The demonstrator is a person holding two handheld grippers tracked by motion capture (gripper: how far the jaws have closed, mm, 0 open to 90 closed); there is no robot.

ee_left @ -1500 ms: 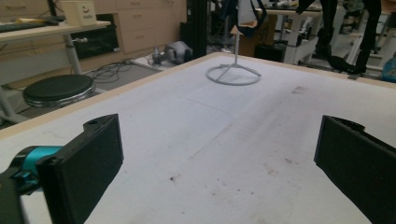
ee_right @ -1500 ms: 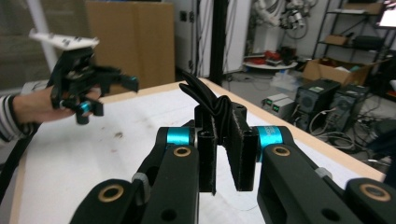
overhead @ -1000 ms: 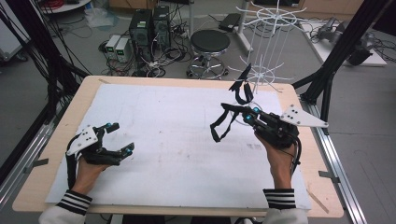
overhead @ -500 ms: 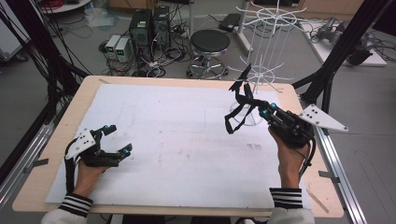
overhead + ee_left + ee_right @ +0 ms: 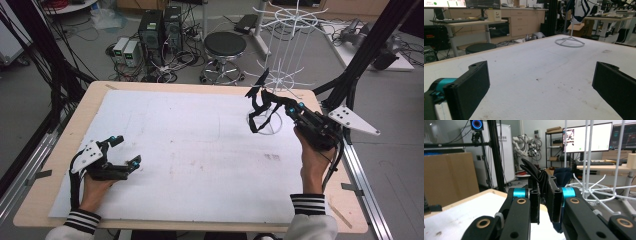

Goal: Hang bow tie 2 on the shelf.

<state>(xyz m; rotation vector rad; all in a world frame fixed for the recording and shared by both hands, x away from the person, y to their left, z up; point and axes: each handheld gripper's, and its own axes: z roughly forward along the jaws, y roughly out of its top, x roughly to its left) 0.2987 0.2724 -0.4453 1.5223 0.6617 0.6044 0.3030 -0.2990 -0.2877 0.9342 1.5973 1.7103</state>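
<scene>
White table (image 5: 190,150): right gripper (image 5: 267,97) is clenching a black strap (image 5: 257,117) beside the wire rack (image 5: 282,80) at the far right corner; left gripper (image 5: 125,152) is resting released near the left edge.

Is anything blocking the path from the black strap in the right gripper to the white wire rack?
Nothing visible does. The right gripper holds the black strap right beside the white wire rack, with open air between them.

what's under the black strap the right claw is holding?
In the high view the black strap hangs from the right claw over the white rack's ring base on the white table cover. The strap's loops hide part of the ring.
</scene>
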